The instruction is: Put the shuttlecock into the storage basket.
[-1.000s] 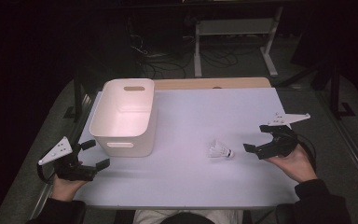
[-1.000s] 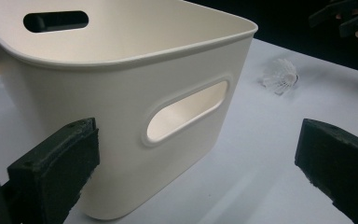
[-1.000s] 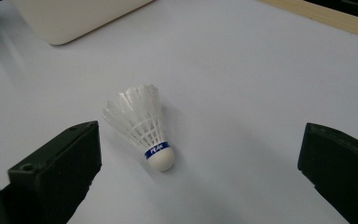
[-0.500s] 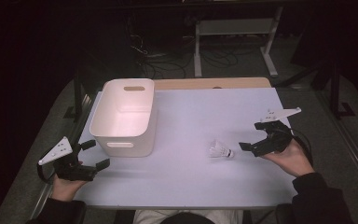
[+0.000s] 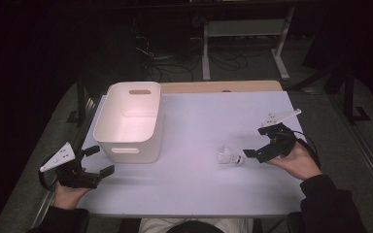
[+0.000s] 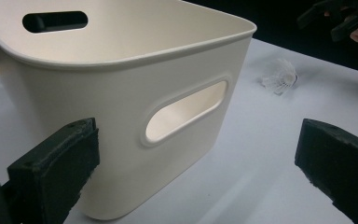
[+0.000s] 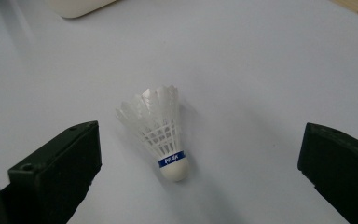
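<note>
At the near left corner of the white bench (image 5: 194, 189), the left tongs (image 5: 98, 161) sit in a hand, spread wide with nothing held; in the left gripper view their black jaws frame the near wall of the bin and its oval handle slot. On the right, the right tongs (image 5: 256, 145) are likewise wide open and empty, pointing at a white shuttlecock (image 5: 230, 156) that lies on its side on the bench just ahead of the jaw tips. In the right gripper view the shuttlecock (image 7: 159, 130) rests between the two jaws without touching either, cork end nearest, a blue band around it. Farther back on the left stands a white plastic bin (image 5: 128, 121), upright, and its visible interior holds nothing. Beyond the bench, a dark floor with cables (image 5: 165, 60) and a metal frame (image 5: 245, 36)
</note>
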